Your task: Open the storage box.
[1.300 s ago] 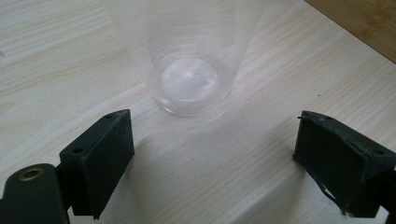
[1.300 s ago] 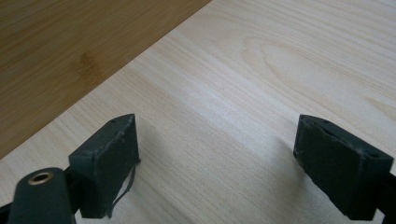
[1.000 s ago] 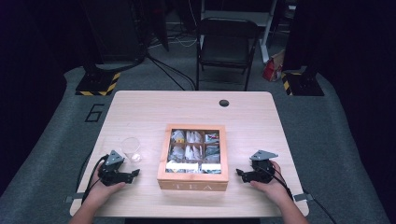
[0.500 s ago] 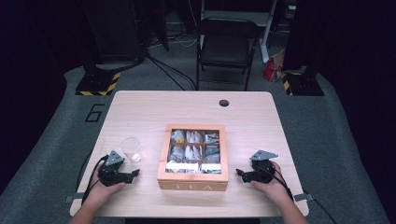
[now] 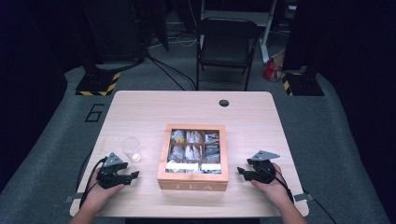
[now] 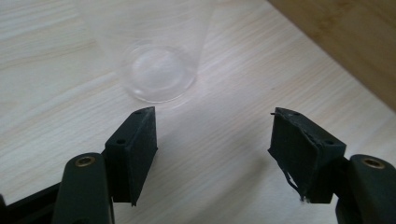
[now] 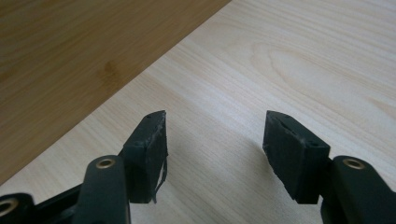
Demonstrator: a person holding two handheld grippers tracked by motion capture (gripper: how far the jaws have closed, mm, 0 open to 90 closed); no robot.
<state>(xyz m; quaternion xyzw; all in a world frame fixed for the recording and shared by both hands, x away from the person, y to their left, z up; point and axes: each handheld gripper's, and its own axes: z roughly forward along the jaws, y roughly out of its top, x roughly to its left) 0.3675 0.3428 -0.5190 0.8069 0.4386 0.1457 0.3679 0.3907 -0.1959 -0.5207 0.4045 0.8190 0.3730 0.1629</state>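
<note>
A wooden tea box (image 5: 193, 183) with a glass lid sits in the middle of the table, with several compartments of tea bags inside. A clear plastic cup (image 5: 131, 148) stands to its left. My left gripper (image 5: 132, 174) rests on the table just in front of the cup and points toward the box. In the left gripper view the cup (image 6: 159, 70) stands just beyond the left gripper (image 6: 215, 126), whose jaws are open with bare table between them. My right gripper (image 5: 242, 171) lies right of the box, open and holding nothing (image 7: 215, 126). Both pairs of jaws have just been closing, with nothing between them.
The box's wooden wall (image 7: 70, 56) rises close to the right gripper's left jaw and shows in the left gripper view (image 6: 355, 42). A round hole (image 5: 224, 102) marks the table's far side. A folding chair (image 5: 226, 46) stands beyond the table (image 5: 140, 112).
Both hands rest in the same places. The jaws of each gripper look slightly closer together than before. Box and cup have not moved.
</note>
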